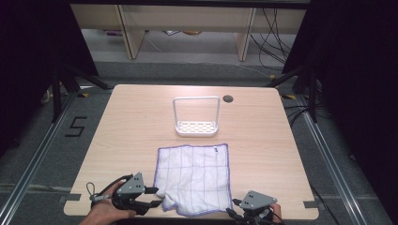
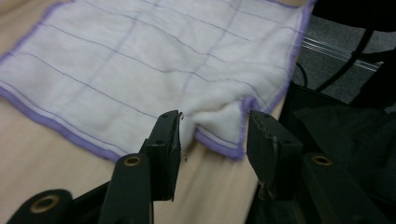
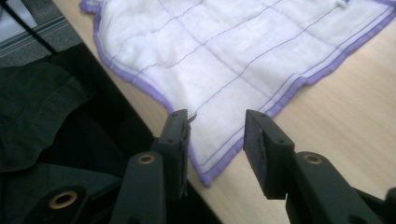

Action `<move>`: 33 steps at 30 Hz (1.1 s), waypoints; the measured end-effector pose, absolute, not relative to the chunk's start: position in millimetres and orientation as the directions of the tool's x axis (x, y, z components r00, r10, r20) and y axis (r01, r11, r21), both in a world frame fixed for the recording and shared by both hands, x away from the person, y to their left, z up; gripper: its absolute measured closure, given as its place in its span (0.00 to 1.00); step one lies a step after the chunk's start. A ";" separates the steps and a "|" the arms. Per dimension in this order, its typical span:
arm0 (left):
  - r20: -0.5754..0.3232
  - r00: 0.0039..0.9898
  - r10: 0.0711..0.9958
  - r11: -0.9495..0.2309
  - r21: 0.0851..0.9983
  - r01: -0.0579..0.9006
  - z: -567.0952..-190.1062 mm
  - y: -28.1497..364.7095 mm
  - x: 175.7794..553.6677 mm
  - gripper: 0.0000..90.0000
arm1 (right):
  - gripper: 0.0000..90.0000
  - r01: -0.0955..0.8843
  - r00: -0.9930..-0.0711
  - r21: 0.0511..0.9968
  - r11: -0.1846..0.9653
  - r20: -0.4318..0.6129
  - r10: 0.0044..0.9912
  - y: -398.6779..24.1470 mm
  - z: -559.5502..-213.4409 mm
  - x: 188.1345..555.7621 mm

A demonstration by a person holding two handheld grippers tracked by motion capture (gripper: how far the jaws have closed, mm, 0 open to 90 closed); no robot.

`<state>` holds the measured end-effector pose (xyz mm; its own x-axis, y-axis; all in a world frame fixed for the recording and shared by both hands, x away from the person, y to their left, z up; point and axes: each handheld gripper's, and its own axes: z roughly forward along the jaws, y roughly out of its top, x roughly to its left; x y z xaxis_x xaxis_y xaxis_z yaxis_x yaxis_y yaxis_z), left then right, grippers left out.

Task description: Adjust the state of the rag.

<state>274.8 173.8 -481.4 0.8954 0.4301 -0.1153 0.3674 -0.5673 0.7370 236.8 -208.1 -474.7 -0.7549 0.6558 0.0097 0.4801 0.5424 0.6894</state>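
A white cloth (image 1: 195, 173) with a purple hem and thin purple grid lines lies spread on the near half of the wooden table (image 1: 267, 140). Its front left corner is rumpled and folded up. My left gripper (image 1: 157, 197) sits at that corner, held in a hand. In the left gripper view its jaws (image 2: 212, 135) stand open with the bunched corner of the cloth (image 2: 140, 70) between them, the pads not pressing on it. My right gripper (image 1: 236, 208) is at the front right corner. There its jaws (image 3: 215, 126) are open over the flat hem of the cloth (image 3: 224, 56).
A white rack (image 1: 196, 126) with a tall hoop handle stands just beyond the cloth at the table's middle. A round cable hole (image 1: 228, 99) lies behind it. The table's front edge runs right beside both grippers, with dark fabric below it.
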 end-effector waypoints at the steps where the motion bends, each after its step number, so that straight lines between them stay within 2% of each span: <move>1: -0.117 0.901 0.418 -0.576 0.733 0.362 -484.1 172.4 273.5 0.62 | 0.66 0.483 -0.744 0.696 0.532 0.005 0.669 -208.5 -474.0 237.7; 3: -0.142 0.888 0.437 -0.562 0.728 0.393 -491.5 168.5 269.7 0.62 | 0.66 0.473 -0.745 0.698 0.538 -0.010 0.667 -210.3 -473.4 241.8; 7: -0.132 0.876 0.464 -0.559 0.723 0.406 -500.0 162.4 270.6 0.61 | 0.64 0.487 -0.732 0.701 0.522 0.001 0.681 -210.3 -474.3 245.9; 10: -0.113 0.870 0.479 -0.561 0.723 0.403 -503.3 153.1 274.8 0.58 | 0.63 0.500 -0.727 0.697 0.514 0.016 0.686 -209.5 -476.7 247.3; 12: -0.084 0.875 0.478 -0.585 0.712 0.388 -504.9 148.5 277.9 0.60 | 0.62 0.511 -0.714 0.702 0.497 0.024 0.700 -210.5 -477.3 251.3; 13: -0.064 0.879 0.472 -0.605 0.702 0.376 -505.9 146.6 279.0 0.71 | 0.60 0.512 -0.702 0.711 0.482 0.023 0.712 -211.8 -476.4 256.7; 15: -0.043 0.883 0.467 -0.614 0.703 0.359 -508.4 144.5 281.4 0.84 | 0.60 0.500 -0.703 0.716 0.487 0.007 0.711 -212.8 -475.9 260.6; 16: -0.026 0.885 0.465 -0.624 0.700 0.348 -508.8 144.8 282.5 0.84 | 0.60 0.504 -0.696 0.713 0.487 0.000 0.718 -213.3 -474.6 264.0; 17: -0.031 0.889 0.457 -0.626 0.699 0.347 -508.9 145.1 282.5 0.88 | 0.60 0.500 -0.691 0.718 0.485 -0.007 0.723 -213.6 -474.2 269.0; 19: -0.032 0.892 0.451 -0.631 0.696 0.344 -509.1 147.4 283.1 0.94 | 0.61 0.501 -0.682 0.715 0.487 -0.021 0.731 -213.6 -473.5 282.0; 21: -0.060 0.892 0.449 -0.619 0.699 0.358 -508.6 153.7 282.1 0.95 | 0.61 0.511 -0.668 0.703 0.494 -0.037 0.743 -208.6 -473.8 306.1; 22: -0.060 0.892 0.449 -0.619 0.699 0.358 -508.6 153.7 282.1 0.95 | 0.61 0.511 -0.668 0.703 0.494 -0.037 0.743 -208.6 -473.8 306.1; 23: -0.037 0.902 0.431 -0.639 0.693 0.334 -506.9 157.3 282.3 0.95 | 0.62 0.521 -0.654 0.698 0.491 -0.043 0.755 -203.8 -474.3 326.6; 24: -0.078 0.893 0.443 -0.616 0.697 0.367 -508.3 157.7 280.3 0.95 | 0.62 0.521 -0.654 0.698 0.491 -0.043 0.755 -203.8 -474.3 326.6; 25: -0.054 0.904 0.424 -0.637 0.692 0.340 -506.8 162.0 280.1 0.95 | 0.64 0.512 -0.649 0.698 0.500 -0.066 0.758 -201.3 -474.0 346.7; 27: -0.083 0.897 0.435 -0.612 0.703 0.362 -506.9 165.6 275.8 0.95 | 0.64 0.521 -0.641 0.697 0.493 -0.062 0.765 -200.2 -474.3 353.4; 28: -0.076 0.901 0.427 -0.616 0.705 0.352 -505.7 168.6 275.6 0.95 | 0.64 0.520 -0.620 0.701 0.488 -0.082 0.780 -197.9 -475.3 375.0; 33: -0.097 0.889 0.447 -0.594 0.711 0.376 -504.3 174.1 272.7 0.95 | 0.66 0.536 -0.605 0.689 0.487 -0.089 0.791 -193.9 -479.9 406.5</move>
